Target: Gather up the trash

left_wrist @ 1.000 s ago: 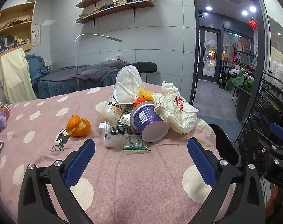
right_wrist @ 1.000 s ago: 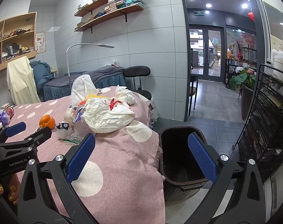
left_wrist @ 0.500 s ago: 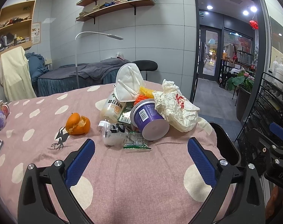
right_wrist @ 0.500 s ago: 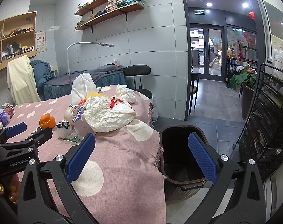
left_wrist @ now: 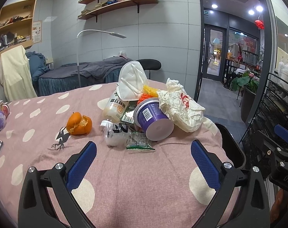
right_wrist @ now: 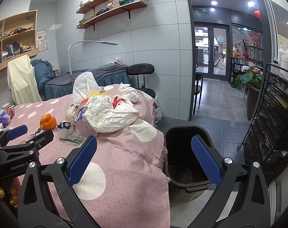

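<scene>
The left gripper point(left_wrist: 143, 153) has eased a little nearer the purple plastic tub with the white base point(left_wrist: 153, 119), which now sits slightly lower and larger in the left wrist view. The right gripper point(right_wrist: 144, 152) has shifted marginally, the dark round waste bin point(right_wrist: 187, 163) appearing barely lower.

Grey tiled wall point(left_wrist: 163, 38) — book shelves point(left_wrist: 117, 1) (wooden), glass doors point(right_wrist: 210, 51).

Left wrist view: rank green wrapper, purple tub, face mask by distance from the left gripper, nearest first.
From the left gripper:
1. Green wrapper, just ahead, centre.
2. Purple tub, behind it, slightly right, on its side.
3. Face mask, farthest, atop the pile.
</scene>
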`<state>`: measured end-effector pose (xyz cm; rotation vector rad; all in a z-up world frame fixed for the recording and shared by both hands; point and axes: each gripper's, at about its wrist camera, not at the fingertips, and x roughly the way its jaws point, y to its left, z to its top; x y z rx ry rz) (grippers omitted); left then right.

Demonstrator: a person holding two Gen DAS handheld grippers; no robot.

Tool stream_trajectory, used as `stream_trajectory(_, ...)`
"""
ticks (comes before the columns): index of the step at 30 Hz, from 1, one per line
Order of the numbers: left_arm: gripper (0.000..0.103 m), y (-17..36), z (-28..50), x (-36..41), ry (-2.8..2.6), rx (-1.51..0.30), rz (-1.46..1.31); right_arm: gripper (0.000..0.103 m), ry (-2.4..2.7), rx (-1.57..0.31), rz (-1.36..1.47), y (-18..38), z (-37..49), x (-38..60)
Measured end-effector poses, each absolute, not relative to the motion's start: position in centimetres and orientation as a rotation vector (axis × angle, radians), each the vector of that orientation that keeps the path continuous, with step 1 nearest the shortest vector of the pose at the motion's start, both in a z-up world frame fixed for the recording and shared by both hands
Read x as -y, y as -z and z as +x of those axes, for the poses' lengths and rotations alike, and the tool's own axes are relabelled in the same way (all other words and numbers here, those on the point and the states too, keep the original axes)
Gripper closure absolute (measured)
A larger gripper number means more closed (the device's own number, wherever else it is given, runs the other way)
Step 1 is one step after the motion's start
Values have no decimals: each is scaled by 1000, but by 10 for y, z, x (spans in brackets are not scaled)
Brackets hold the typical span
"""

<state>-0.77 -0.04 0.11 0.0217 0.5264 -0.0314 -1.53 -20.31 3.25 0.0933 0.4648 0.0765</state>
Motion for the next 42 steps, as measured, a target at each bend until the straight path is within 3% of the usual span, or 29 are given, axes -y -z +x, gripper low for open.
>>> stream_trajectory(13,6,0,-6,-1,33,-534,19,5,-85,-481,88,-33,-10,201)
stream_trajectory(23,6,15,14,-19,71,-667,-21,5,-253,-615,101,-26,36,188)
stream_trajectory(33,6,21,34,-38,64,-741,-37,6,-351,-667,-204,-18,95,124)
stream_trajectory(38,6,21,39,-42,70,-757,-47,23,-371,-680,-294,-8,117,107)
stream_trajectory(40,6,21,41,-41,75,-763,-43,37,-366,-685,-320,-5,124,103)
stream_trajectory(42,6,21,44,-40,80,-768,-38,68,-376,-689,-318,-4,129,103)
